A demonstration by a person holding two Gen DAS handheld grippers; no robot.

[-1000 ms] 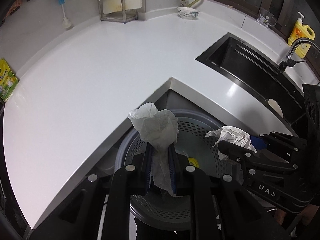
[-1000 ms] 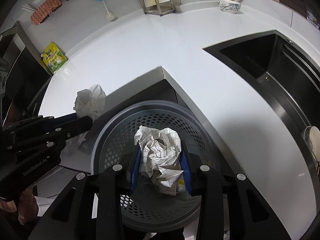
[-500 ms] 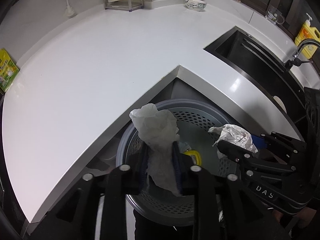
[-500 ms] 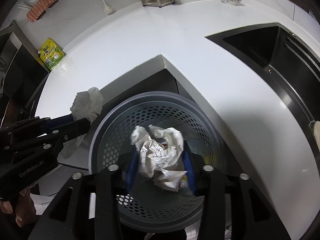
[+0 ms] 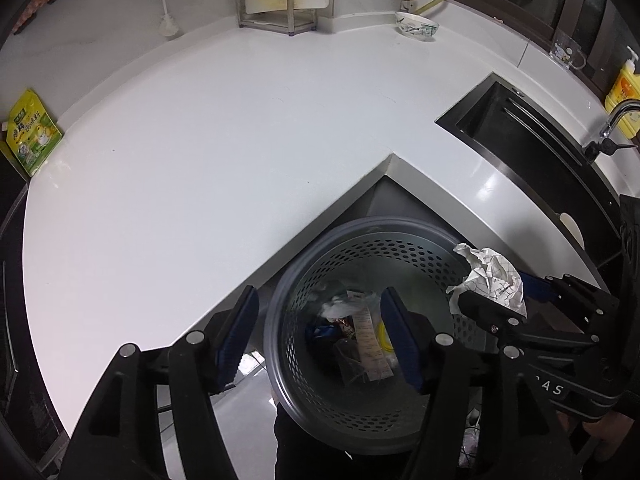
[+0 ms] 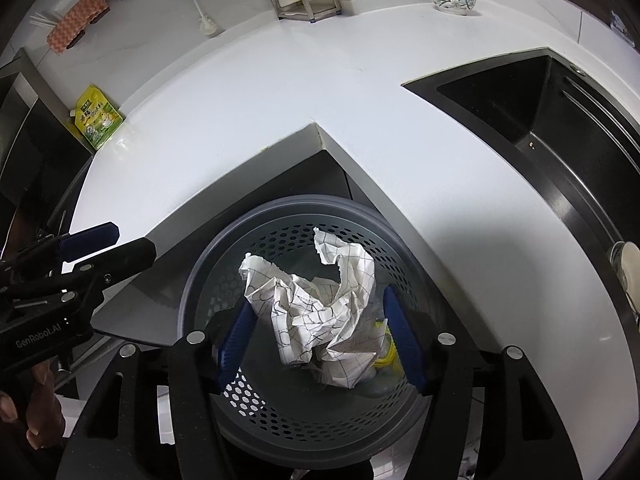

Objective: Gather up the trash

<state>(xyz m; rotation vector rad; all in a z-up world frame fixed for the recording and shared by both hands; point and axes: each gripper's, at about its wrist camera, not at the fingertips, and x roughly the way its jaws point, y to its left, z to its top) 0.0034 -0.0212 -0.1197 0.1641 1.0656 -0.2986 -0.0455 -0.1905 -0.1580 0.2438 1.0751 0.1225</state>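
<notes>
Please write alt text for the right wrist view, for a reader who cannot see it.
The right tongs are opening above a grey perforated bin, with a crumpled checked paper between their blue pads, not pressed by them. Behind lies a white countertop with a black sink.

A smooth, glossy white surface (image 5: 200,168) is seen. The grey bin (image 6: 304,432) looks like matt perforated plastic. Crumpled, creased grid-printed paper (image 6: 320,312) is shown, and the dark sink (image 6: 520,120) appears metallic.
</notes>
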